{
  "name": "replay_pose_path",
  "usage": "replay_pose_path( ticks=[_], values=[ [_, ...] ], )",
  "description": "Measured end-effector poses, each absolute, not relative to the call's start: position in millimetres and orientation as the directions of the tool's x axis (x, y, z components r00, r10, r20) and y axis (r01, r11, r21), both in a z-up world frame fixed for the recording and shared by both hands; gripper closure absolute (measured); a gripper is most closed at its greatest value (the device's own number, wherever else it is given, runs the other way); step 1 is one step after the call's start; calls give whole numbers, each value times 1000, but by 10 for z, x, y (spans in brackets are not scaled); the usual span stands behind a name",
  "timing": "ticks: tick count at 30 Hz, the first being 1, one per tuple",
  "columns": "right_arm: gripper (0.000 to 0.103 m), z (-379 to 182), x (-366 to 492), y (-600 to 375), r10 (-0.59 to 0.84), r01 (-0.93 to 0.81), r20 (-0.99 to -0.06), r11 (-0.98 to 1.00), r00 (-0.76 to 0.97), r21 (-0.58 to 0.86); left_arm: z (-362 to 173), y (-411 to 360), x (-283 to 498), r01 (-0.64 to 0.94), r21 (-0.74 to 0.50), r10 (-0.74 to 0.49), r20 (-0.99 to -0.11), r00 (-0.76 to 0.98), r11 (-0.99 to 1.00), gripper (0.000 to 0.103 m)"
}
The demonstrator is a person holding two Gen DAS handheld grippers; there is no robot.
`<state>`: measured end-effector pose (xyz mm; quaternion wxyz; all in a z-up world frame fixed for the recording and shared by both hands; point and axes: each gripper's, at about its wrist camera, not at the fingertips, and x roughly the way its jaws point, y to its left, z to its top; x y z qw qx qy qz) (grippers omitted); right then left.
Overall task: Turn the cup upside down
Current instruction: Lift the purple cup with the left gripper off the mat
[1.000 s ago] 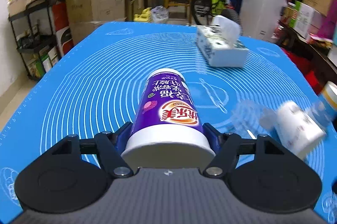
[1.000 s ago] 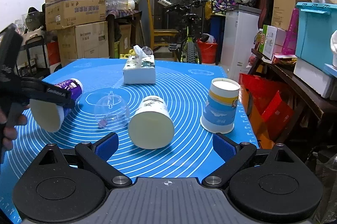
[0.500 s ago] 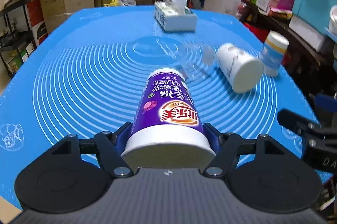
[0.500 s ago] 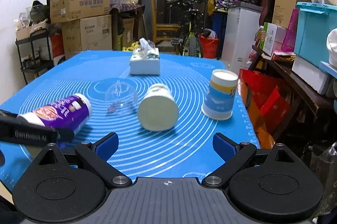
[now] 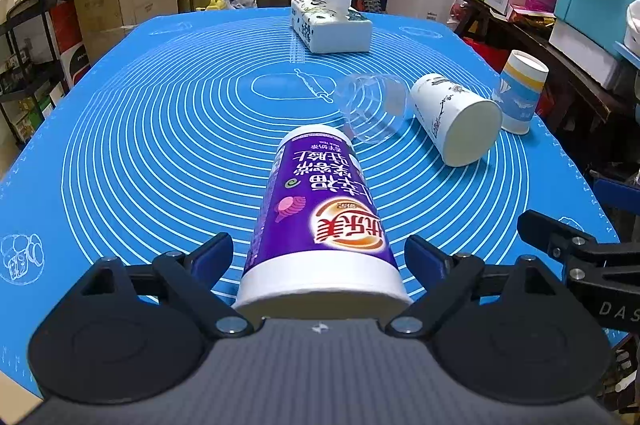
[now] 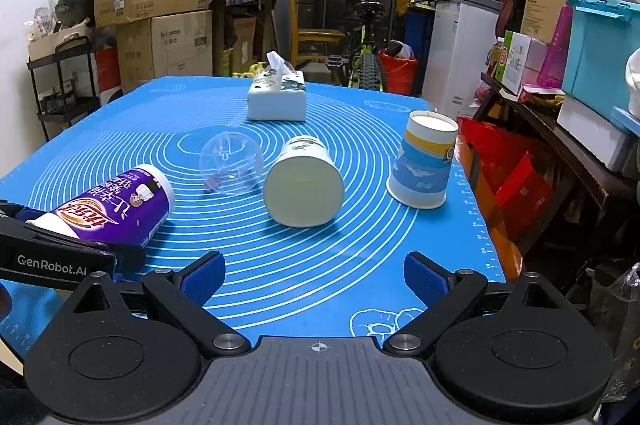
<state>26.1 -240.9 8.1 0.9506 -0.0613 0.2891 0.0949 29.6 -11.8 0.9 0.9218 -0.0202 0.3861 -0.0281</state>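
Purple-labelled paper cup [image 5: 320,221] lay on its side on the blue tabletop [image 5: 160,145]; we judged it freed for regripping, our left gripper [image 5: 320,261] jaws parted around it, right gripper [image 6: 316,275] jaws wide, empty.

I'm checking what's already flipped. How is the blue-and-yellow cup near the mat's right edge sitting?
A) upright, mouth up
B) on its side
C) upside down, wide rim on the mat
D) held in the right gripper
C: the blue-and-yellow cup stands with its wide rim on the mat and its narrow base on top, free of both grippers.
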Motion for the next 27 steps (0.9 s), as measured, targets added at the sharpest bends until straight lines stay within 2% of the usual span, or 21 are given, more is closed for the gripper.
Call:
replay_pose_path(
  ticks=[11, 18, 24, 27],
  values=[
    [7, 88, 263, -2417, 143, -215, -559, 974, 816, -65, 81, -90, 246, 48, -60, -76, -692, 718, 997, 11],
    [7, 178, 261, -2414, 152, -218, -555, 974, 818, -55, 333, 3, 120, 53, -88, -97, -635, 766, 995, 10],
    [6, 400, 338, -2275, 218, -278, -563, 960, 797, -23, 493, 227, 100, -21, -77, -29, -591, 806, 997, 9],
    [6, 473, 457, -2130, 267, -318, -584, 948, 767, 17, 484, 428, 166, -102, -64, 46, -584, 811, 993, 9]
  ],
)
